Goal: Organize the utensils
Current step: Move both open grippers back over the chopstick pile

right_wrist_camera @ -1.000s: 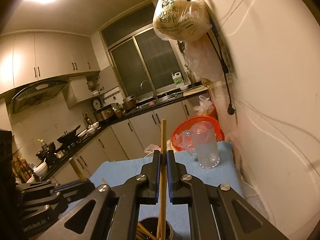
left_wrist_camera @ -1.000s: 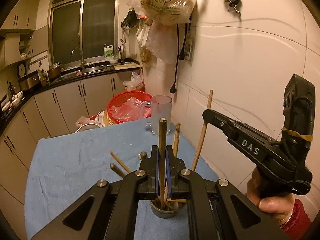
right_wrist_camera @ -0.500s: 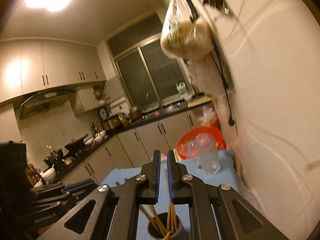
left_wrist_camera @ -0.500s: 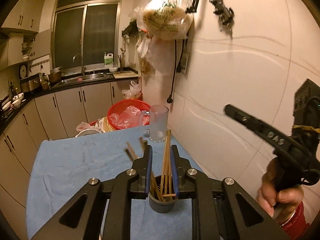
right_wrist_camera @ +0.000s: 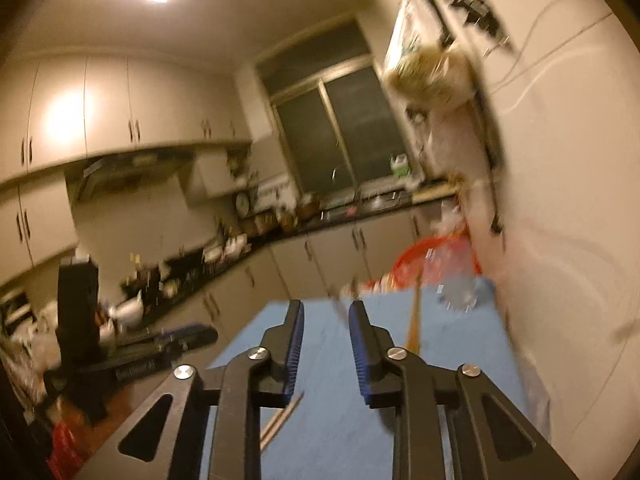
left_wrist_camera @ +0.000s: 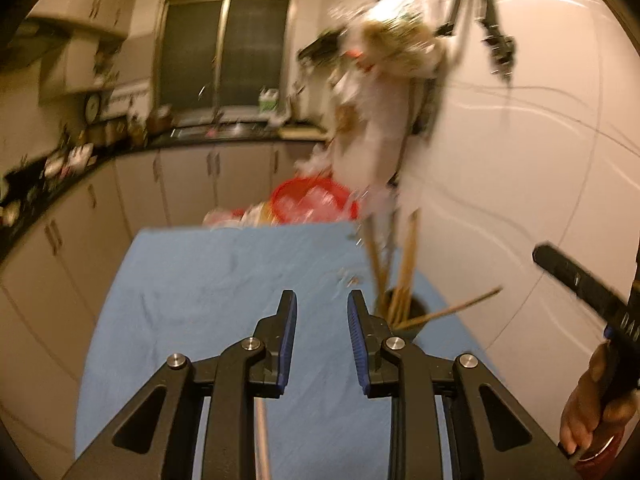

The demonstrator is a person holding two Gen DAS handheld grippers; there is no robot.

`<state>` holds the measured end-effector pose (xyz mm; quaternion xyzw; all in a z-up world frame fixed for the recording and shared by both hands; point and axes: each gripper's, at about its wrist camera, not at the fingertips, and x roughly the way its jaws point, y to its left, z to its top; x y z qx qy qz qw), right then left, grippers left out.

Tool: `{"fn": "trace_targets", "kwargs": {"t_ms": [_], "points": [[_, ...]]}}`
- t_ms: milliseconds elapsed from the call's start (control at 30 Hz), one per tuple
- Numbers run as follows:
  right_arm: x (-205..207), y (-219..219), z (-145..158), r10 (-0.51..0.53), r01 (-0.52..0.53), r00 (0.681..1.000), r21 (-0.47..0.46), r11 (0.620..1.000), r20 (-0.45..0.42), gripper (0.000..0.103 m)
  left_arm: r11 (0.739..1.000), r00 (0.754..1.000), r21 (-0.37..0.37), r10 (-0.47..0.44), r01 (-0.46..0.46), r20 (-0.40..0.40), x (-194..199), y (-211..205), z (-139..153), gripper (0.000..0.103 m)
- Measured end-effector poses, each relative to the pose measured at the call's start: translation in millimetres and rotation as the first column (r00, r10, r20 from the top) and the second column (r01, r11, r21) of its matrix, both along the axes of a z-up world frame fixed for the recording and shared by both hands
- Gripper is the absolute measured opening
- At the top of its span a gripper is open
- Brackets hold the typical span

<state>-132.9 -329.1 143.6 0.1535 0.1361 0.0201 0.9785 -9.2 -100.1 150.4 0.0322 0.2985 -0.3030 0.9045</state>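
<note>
Both grippers are opening, nothing between the jaws: left gripper (left_wrist_camera: 322, 312), right gripper (right_wrist_camera: 326, 320). The chopsticks (left_wrist_camera: 404, 264) are standing in the dark cup (left_wrist_camera: 414, 320) by the wall. Judged step: release done; next, fetching the loose chopsticks (right_wrist_camera: 280, 420) lying on the blue-clothed worktop (left_wrist_camera: 208, 280). Dim, cluttered kitchen; frames blurring.

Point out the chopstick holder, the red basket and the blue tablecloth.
chopstick holder (left_wrist_camera: 416, 330), left wrist view, dark front wall.
red basket (left_wrist_camera: 308, 188), left wrist view, upper rim.
blue tablecloth (left_wrist_camera: 208, 280), left wrist view, bare middle.
</note>
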Motion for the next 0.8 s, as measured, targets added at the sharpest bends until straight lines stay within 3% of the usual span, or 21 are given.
{"fn": "trace_targets", "kwargs": {"t_ms": [167, 267, 433, 633, 800], "points": [[38, 35, -56, 0.068, -0.061, 0.975, 0.038, 0.997, -0.212, 0.026, 0.999, 0.984, 0.022, 0.038, -0.034, -0.173, 24, 37, -49, 0.026], [66, 44, -93, 0.096, -0.069, 0.934, 0.089, 0.994, -0.344, 0.026, 0.996, 0.958, 0.074, 0.062, -0.042, -0.281, 43, 44, -85, 0.026], [94, 51, -135, 0.111, -0.046, 0.867, 0.143, 0.989, -0.486, 0.026, 0.986, 0.921, 0.157, 0.112, -0.056, -0.374, 69, 36, -129, 0.026], [106, 51, -164, 0.081, -0.008, 0.809, 0.126, 0.992, -0.582, 0.026, 0.98, 0.889, 0.192, 0.13, -0.048, -0.439, 92, 18, -160, 0.026], [109, 47, -178, 0.08, 0.009, 0.791, 0.143, 0.99, -0.606, 0.026, 0.972, 0.882, 0.235, 0.136, -0.03, -0.452, 107, 3, -177, 0.026]]}}
